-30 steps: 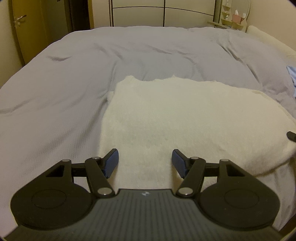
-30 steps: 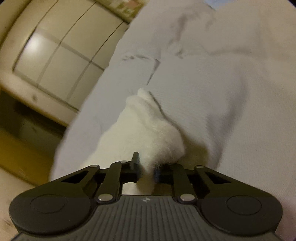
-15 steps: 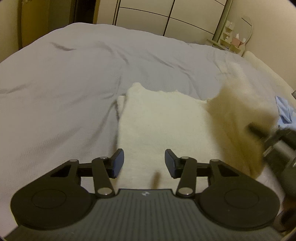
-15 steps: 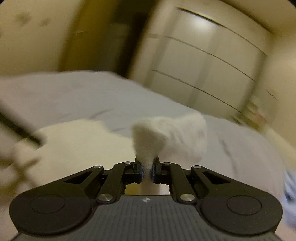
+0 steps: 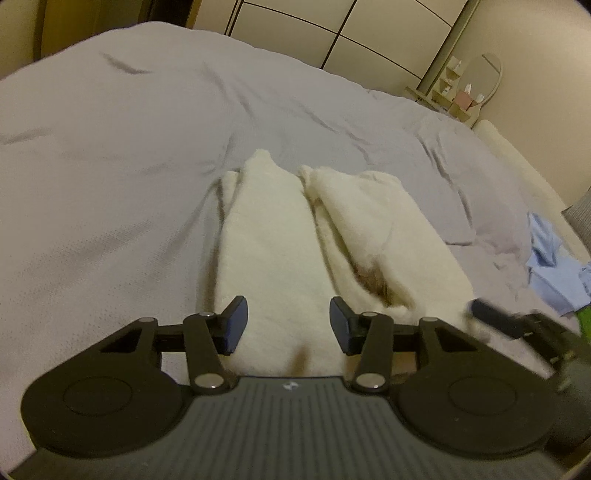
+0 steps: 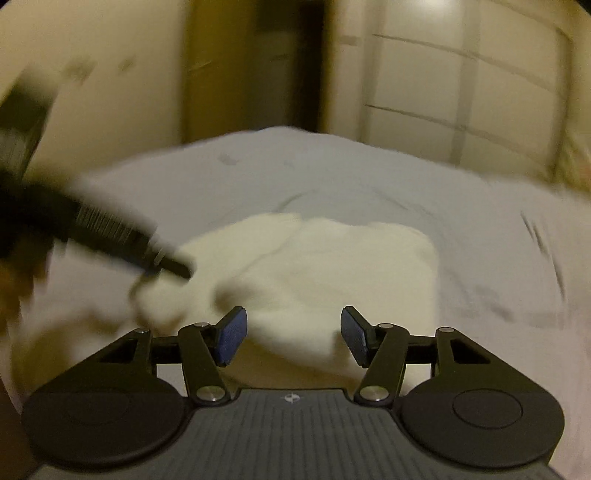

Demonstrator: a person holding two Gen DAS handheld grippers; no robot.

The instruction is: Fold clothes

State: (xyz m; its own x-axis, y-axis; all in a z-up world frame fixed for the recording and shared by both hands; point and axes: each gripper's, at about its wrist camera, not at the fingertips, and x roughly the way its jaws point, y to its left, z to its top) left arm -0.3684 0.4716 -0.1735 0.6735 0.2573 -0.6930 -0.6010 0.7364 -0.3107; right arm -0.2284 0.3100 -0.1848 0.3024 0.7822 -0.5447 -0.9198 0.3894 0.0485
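Observation:
A cream fluffy garment (image 5: 273,240) (image 6: 332,266) lies on the grey bed cover (image 5: 110,166), its right side folded over onto the middle in a long flap. My left gripper (image 5: 288,325) stands open over the garment's near end, nothing pinched between its pads. My right gripper (image 6: 293,336) has its jaws opening, with the cloth lying under and beyond them and not pressed by the pads. One right fingertip (image 5: 487,314) shows at the flap's right edge. The left gripper's blurred finger (image 6: 173,266) reaches in over the garment's left part.
Light blue clothes (image 5: 550,266) lie bunched at the bed's right side. White wardrobe doors (image 5: 332,33) stand behind the bed, with a small shelf and mirror (image 5: 461,96) in the corner. The grey cover (image 6: 369,177) stretches wide to the left and far side.
The right gripper swung the garment's right edge up and over to the left, then let it go. The garment now lies narrower with a flap on top. The left jaws narrowed a little.

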